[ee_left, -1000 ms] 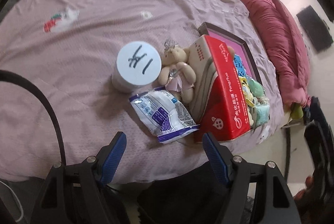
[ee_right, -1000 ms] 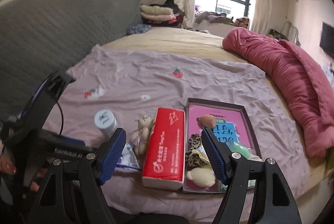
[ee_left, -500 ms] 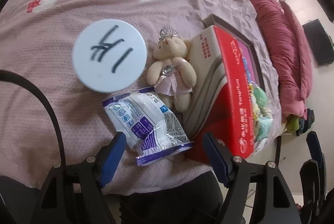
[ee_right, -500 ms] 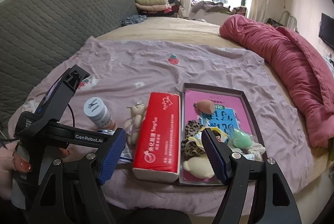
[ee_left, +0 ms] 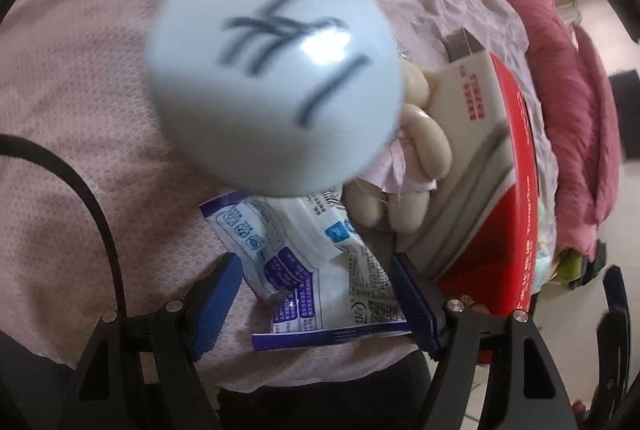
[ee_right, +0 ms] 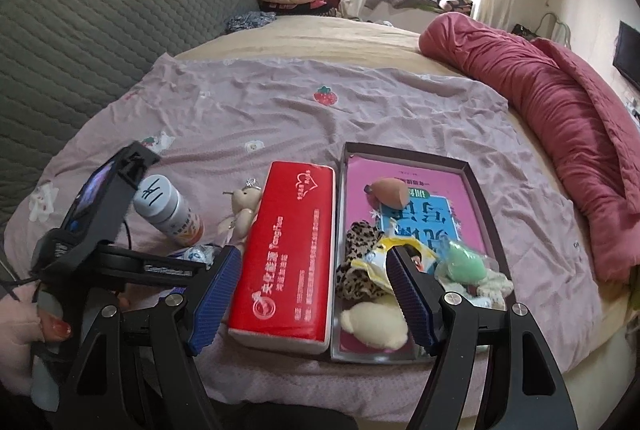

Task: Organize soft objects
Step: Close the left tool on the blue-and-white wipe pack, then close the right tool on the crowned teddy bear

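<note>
The left tongs [ee_left: 316, 294] are wide open and hold nothing; the packet [ee_left: 316, 270] lies between their fingers on the bed [ee_left: 72, 101], beside the bear [ee_left: 404, 165] and under the bottle's [ee_left: 272, 77] white lid. The right tongs [ee_right: 312, 294] are also wide open and empty, above the red box [ee_right: 288, 250] and the tray [ee_right: 476, 189] of soft toys.

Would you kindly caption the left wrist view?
Open left gripper straddles a wipes packet beside a teddy bear.
</note>
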### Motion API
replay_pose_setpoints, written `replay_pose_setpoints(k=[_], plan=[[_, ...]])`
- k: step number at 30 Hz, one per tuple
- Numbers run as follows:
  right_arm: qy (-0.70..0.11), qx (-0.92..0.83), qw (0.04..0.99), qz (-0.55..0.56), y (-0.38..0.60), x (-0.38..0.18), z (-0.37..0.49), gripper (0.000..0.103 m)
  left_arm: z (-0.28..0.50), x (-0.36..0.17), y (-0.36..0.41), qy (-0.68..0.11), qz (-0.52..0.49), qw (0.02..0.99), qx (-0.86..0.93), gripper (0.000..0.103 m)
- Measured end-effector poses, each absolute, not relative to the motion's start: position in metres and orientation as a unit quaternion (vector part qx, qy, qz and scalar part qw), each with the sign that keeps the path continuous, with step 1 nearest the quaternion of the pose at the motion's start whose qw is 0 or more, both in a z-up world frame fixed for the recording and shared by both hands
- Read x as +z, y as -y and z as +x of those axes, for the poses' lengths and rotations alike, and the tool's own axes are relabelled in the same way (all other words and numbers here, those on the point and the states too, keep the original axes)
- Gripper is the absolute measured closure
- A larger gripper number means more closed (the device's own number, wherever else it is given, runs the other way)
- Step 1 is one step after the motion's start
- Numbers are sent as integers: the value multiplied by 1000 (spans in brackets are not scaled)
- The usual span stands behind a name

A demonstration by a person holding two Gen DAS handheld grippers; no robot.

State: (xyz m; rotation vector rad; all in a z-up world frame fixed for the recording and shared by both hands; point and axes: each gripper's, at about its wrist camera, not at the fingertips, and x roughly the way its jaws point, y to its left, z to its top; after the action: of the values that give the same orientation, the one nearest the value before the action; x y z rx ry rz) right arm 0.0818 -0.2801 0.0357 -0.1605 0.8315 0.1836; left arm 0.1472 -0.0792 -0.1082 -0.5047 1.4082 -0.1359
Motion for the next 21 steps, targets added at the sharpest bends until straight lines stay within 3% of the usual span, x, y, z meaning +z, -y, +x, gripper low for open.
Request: replay_pose_setpoints(k=[6, 9, 21], plan=[[-402, 106, 903, -109, 260, 37, 106, 27, 147, -110, 75, -640, -217, 734, -64, 36], [-403, 123, 897, -137, 243, 36, 116, 27, 145, -104, 72, -639, -207, 737, -73, 49], [-431, 182, 866, -176, 188, 16, 143, 27, 140, -107, 45, -622, -268, 725, -125, 53]])
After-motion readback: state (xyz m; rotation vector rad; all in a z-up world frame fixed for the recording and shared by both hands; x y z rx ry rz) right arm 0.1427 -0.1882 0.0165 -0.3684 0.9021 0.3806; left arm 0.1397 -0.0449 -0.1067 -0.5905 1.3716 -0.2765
